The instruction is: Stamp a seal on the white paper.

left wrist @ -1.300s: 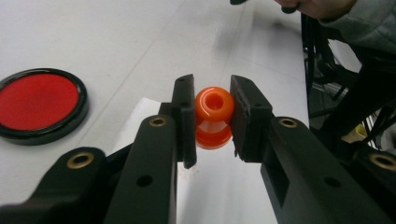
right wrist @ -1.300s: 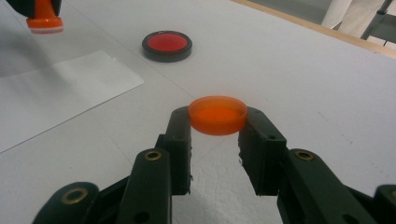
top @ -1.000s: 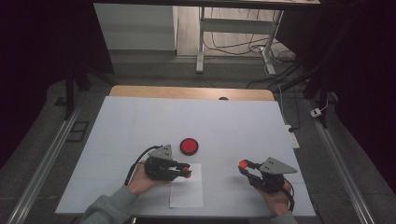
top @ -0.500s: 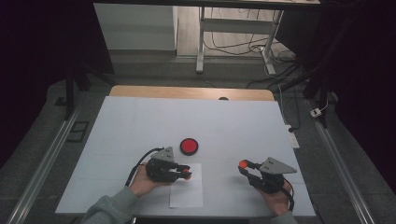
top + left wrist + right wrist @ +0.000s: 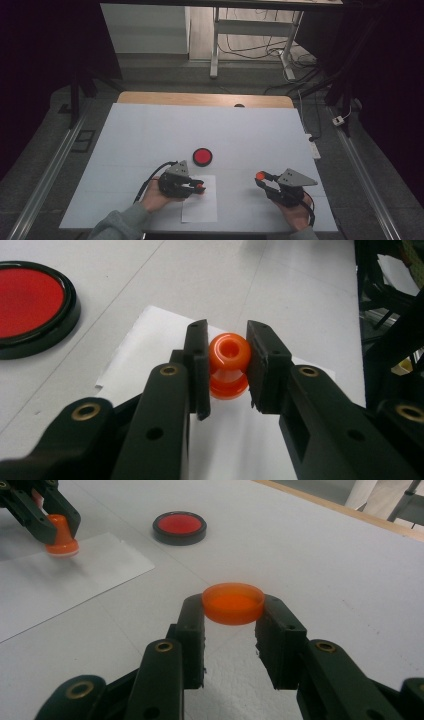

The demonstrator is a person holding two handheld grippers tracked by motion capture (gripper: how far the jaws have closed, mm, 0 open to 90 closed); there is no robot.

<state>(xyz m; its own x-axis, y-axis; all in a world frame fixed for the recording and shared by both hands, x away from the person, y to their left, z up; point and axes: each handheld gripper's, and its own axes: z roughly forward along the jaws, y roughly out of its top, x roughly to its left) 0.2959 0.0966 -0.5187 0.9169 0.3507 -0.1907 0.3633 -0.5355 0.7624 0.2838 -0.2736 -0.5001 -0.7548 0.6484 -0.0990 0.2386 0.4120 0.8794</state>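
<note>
Dim room, white table [image 5: 150, 130]; left gripper [image 5: 227, 365] pinching orange stamp [image 5: 229, 365], right gripper [image 5: 232, 611] perhaps its cap [image 5: 233, 603].

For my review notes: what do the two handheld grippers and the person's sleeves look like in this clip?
Both the left gripper and the right gripper are black, each with a grey three-cornered plate on top and two black jaws with brass-coloured rivets. A black cable loops from the left one. The person's left forearm wears a grey-green sleeve.

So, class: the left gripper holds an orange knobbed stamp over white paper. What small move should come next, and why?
Probably press straight down. The left gripper is shut on the orange knobbed stamp, whose base sits at the white paper sheet, apparently not yet firmly pressed.
</note>
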